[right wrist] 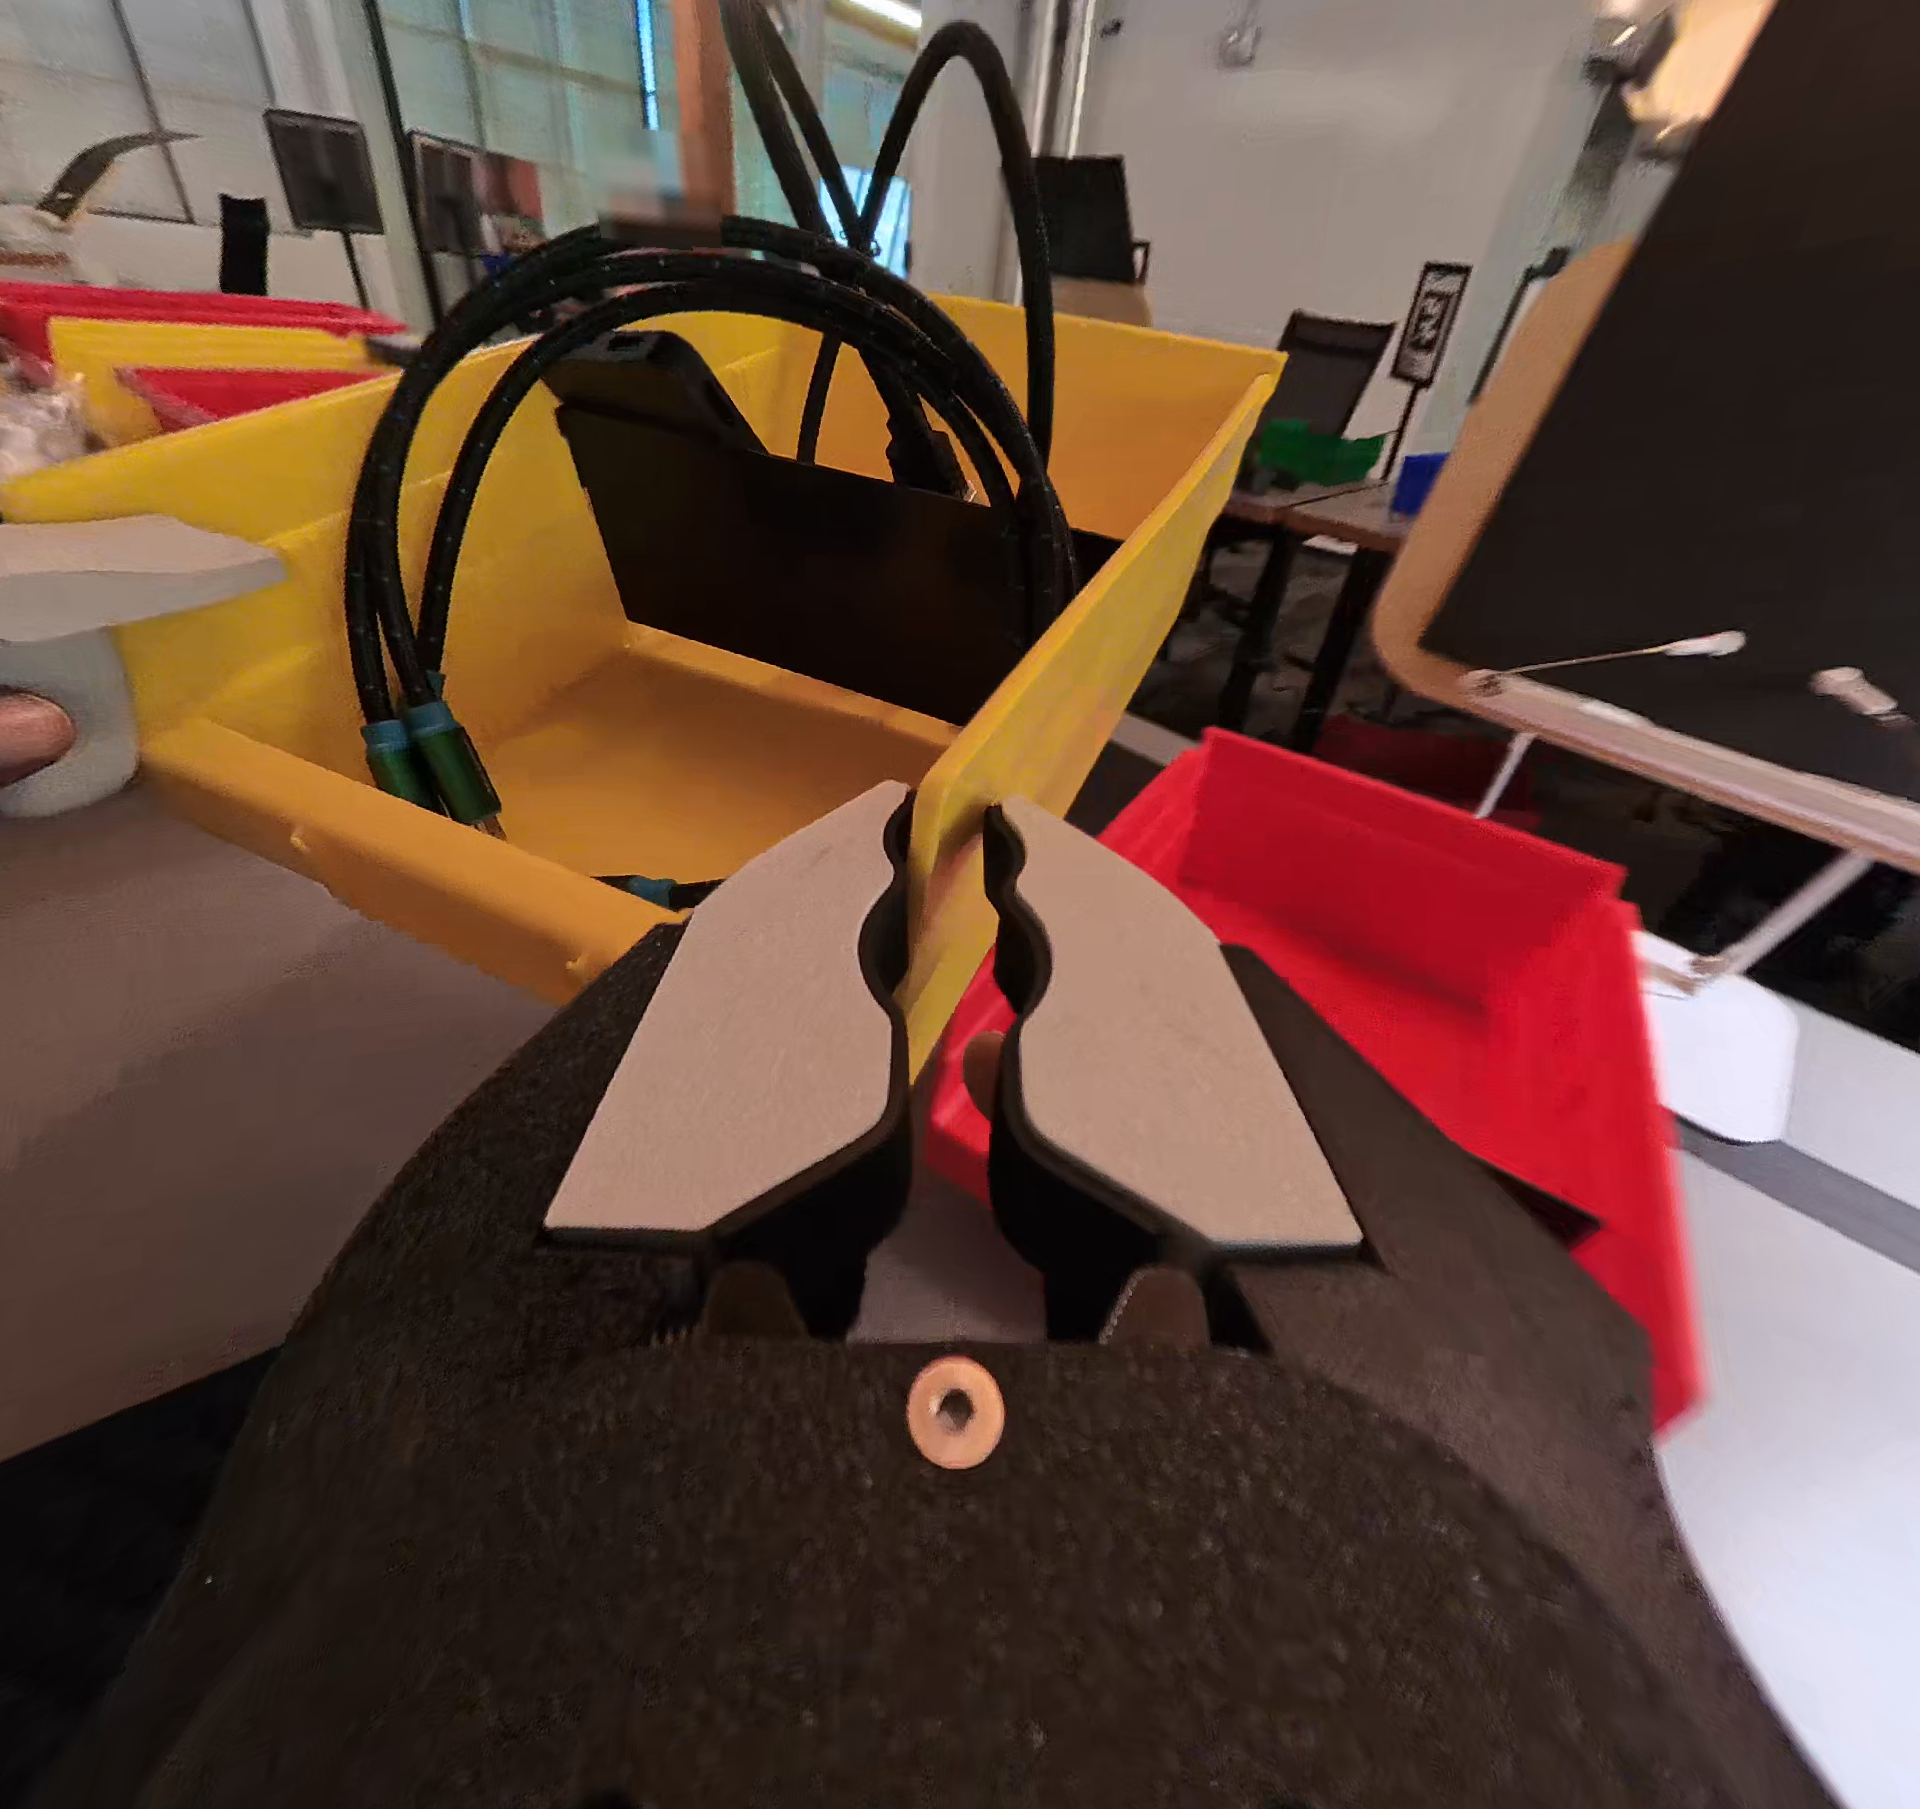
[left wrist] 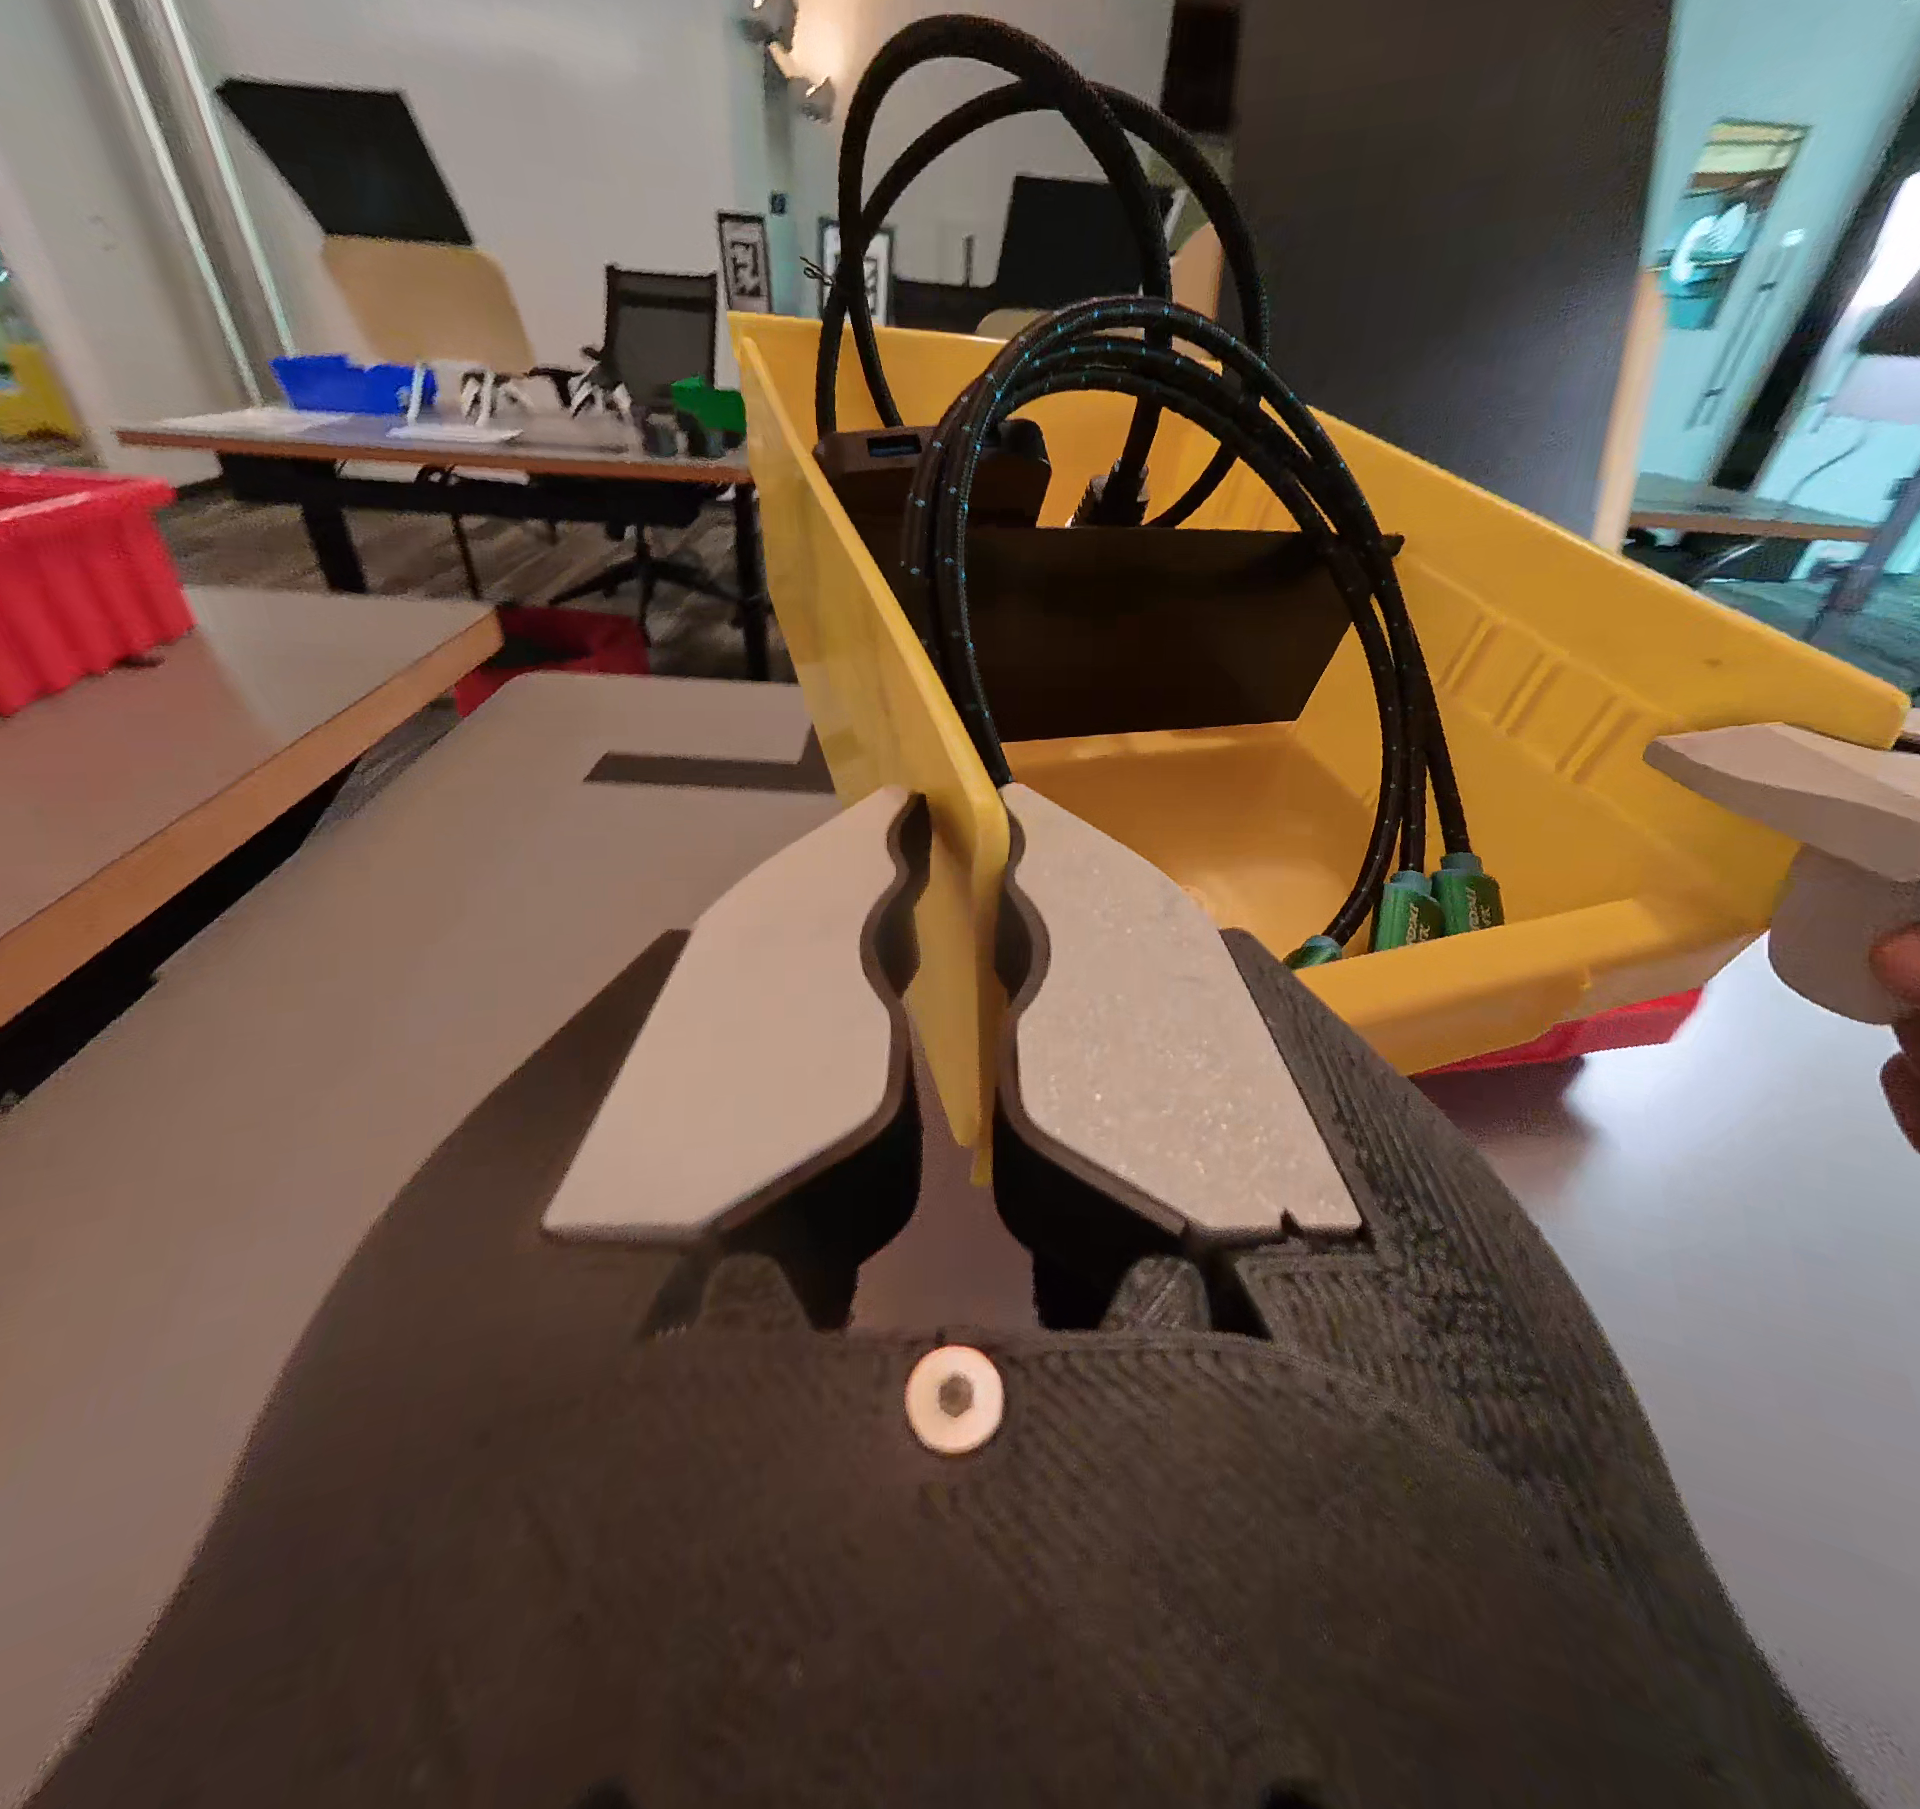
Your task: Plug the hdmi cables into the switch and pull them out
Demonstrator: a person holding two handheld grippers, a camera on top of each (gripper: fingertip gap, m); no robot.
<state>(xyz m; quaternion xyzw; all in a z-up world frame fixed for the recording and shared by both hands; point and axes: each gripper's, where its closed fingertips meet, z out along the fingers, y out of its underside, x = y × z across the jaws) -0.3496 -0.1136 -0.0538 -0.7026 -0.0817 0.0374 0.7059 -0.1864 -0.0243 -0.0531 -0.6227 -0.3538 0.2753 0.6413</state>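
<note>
Looking at this, nothing's plugged in yet: the left gripper (left wrist: 956,809) is pinched on one side wall of the yellow plastic bin (left wrist: 1558,658) and the right gripper (right wrist: 948,814) is clamped on the opposite wall, so I'd guess the bin is just being carried or placed. Inside it, the black braided HDMI cables with green plug ends (left wrist: 1382,616) sit coiled next to the black box-shaped switch (left wrist: 904,455). It's all over a grey tabletop (left wrist: 312,980) in an office-type room with a red plastic bin (right wrist: 1403,928) close by and more desks behind.

Left gripper (left wrist: 956,814) fingers clamp the yellow bin (left wrist: 1558,658) wall; cables (left wrist: 1392,679) and perhaps the switch (left wrist: 935,481) inside.
</note>
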